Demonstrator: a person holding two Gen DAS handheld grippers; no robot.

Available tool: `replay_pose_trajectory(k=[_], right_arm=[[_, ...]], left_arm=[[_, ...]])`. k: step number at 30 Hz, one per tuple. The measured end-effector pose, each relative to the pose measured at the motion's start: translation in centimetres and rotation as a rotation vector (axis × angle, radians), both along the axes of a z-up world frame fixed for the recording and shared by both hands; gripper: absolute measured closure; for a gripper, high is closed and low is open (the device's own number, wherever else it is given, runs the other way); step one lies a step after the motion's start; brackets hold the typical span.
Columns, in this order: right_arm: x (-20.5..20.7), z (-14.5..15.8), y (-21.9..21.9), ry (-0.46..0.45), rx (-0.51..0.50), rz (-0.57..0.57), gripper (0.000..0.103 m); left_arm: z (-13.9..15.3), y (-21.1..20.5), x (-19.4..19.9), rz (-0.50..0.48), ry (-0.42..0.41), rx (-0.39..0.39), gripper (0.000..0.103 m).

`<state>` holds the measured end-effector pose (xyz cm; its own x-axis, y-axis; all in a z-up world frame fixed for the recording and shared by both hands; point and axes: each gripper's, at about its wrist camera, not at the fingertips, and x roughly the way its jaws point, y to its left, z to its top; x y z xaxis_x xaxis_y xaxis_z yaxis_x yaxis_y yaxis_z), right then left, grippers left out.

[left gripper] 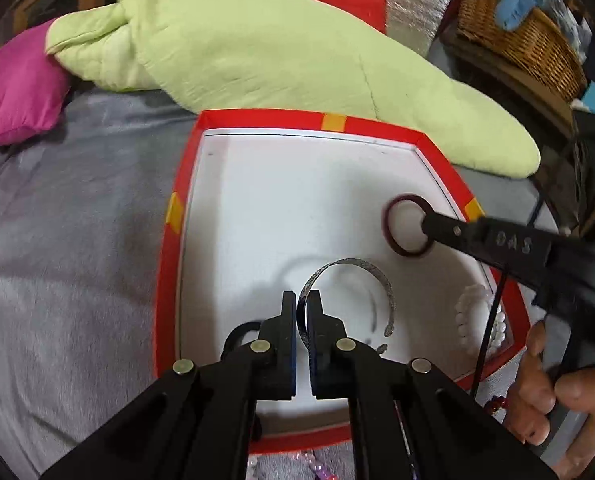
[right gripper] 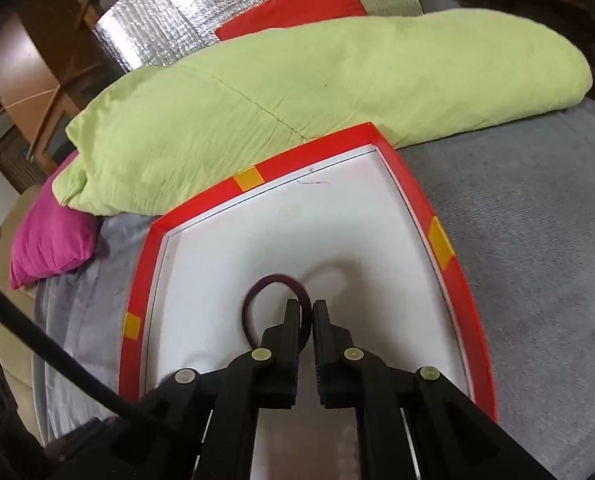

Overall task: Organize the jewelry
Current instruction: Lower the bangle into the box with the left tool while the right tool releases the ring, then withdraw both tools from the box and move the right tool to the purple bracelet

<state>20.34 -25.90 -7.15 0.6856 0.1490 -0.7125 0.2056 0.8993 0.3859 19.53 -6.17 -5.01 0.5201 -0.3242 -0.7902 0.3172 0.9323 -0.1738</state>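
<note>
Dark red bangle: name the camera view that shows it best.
Left wrist view: the dark red bangle appears as a nearly whole ring over the white tray, held by the right tongs. The right wrist view shows it partly hidden behind the fingers.

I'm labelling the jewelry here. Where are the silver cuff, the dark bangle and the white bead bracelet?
silver cuff [left gripper: 361, 266]: left wrist view, top of arc.
dark bangle [left gripper: 389, 236]: left wrist view, left rim.
white bead bracelet [left gripper: 463, 314]: left wrist view, left beads.

Right tool [right gripper: 306, 310] seemingly pinches dark bangle [right gripper: 257, 292] above tray [right gripper: 437, 216].
</note>
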Motion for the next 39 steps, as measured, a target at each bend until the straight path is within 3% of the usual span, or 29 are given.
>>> replay_pose_trajectory(k=[2,3,4,5,6,7,9,12,19,27,39], right_arm=[[0.2,0.0,-0.4,-0.003,0.021,0.005,0.083],[0.1,0.1,-0.6,-0.007,0.037,0.001,0.068],[-0.3,0.3,-1.1,-0.024,0.06,-0.015,0.055],[-0.9,0.5,-1.5,-0.049,0.072,-0.032,0.054],[-1.3,0.8,-1.8,-0.067,0.072,-0.044,0.054],[-1.8,1.3,-2.2,-0.082,0.067,-0.05,0.054],[-2.6,2.1,-2.9,-0.102,0.063,-0.059,0.054],[-4.2,3.1,-3.7,-0.121,0.07,-0.064,0.054],[-7.0,4.0,-5.4,-0.112,0.053,-0.087,0.054],[-10.9,3.4,-7.4,-0.062,0.07,-0.111,0.054],[-16.5,0.5,-6.9,0.091,0.004,-0.035,0.054]], left_arm=[[0.2,0.1,0.2,0.002,-0.011,-0.003,0.097],[0.4,0.1,0.2,0.004,-0.018,-0.009,0.094],[0.7,0.3,0.1,0.01,-0.028,-0.017,0.084],[1.0,0.6,0.0,0.021,-0.037,-0.023,0.077],[1.3,1.0,-0.2,0.036,-0.051,-0.027,0.067],[1.6,1.2,-0.3,0.046,-0.061,-0.026,0.063],[2.0,1.7,-0.7,0.067,-0.075,-0.021,0.062],[2.4,2.8,-1.3,0.112,-0.078,-0.019,0.052],[3.2,4.6,-3.6,0.171,-0.129,0.05,0.041],[2.9,6.8,-6.2,0.199,-0.098,0.022,0.039],[1.3,8.3,-8.4,0.17,-0.064,0.126,0.039]])
